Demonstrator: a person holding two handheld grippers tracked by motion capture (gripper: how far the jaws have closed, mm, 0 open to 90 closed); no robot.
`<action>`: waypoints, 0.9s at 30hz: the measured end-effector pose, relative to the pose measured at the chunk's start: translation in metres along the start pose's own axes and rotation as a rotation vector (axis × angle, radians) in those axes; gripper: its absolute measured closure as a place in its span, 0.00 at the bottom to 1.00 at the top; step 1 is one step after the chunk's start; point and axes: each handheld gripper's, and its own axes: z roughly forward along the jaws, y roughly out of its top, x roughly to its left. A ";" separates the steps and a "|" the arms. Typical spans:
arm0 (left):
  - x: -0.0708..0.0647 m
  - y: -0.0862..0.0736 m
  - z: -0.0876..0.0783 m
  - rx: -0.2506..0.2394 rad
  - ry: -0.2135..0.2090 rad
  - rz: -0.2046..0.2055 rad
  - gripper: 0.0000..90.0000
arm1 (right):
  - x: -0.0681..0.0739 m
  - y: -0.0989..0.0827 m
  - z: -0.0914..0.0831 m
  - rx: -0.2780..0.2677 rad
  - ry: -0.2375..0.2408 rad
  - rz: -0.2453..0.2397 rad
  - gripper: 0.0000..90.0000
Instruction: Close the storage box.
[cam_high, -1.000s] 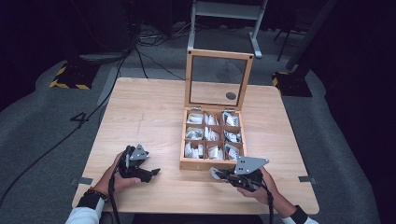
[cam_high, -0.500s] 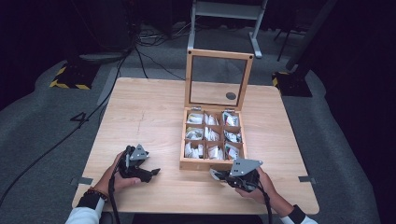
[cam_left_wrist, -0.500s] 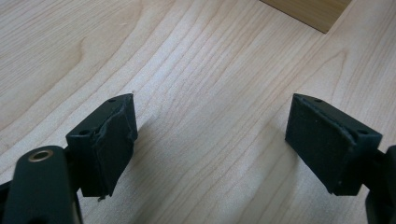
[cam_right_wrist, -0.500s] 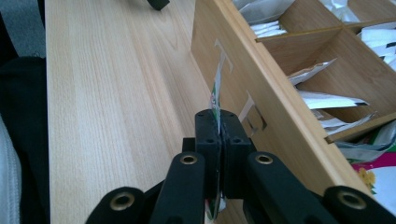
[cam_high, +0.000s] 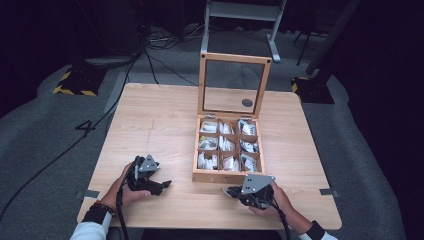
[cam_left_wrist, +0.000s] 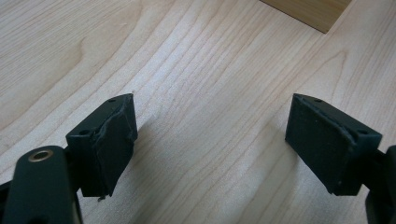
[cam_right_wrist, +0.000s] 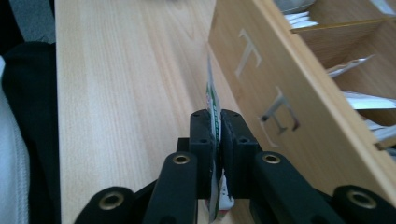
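A wooden box (cam_high: 227, 176) with nine compartments of white tea packets stands on the table, its glass lid (cam_high: 235, 56) upright. My right gripper (cam_high: 231, 191) lies on its side just in front of the box wall (cam_right_wrist: 280, 88). Its jaws have just been opening slightly, and they still pinch a thin white-and-green tea packet (cam_right_wrist: 211, 93) held edge-on between the pads. At the front left of the table my left gripper (cam_high: 164, 185) rests in a hand. Its jaws (cam_left_wrist: 210, 140) stand wide open over bare wood with nothing between them.
The pale wooden table (cam_high: 160, 120) has free room left of and behind the box. A corner of the box (cam_left_wrist: 308, 11) lies ahead of the left gripper. Cables (cam_high: 125, 65) and a metal stand (cam_high: 245, 10) sit on the grey floor beyond the table.
The right hand has crept a little to the left along the front of the box, packet still between its jaws. The left hand has kept still.
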 end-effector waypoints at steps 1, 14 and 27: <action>0.000 0.000 0.000 0.001 0.000 0.000 0.19 | 0.002 0.000 0.001 0.002 0.004 -0.003 0.92; 0.000 0.000 0.000 0.000 0.000 0.000 0.19 | 0.013 -0.010 0.008 0.053 0.061 0.018 0.69; 0.000 0.000 0.000 0.000 0.000 0.000 0.19 | 0.013 -0.018 0.012 0.093 0.094 0.058 0.42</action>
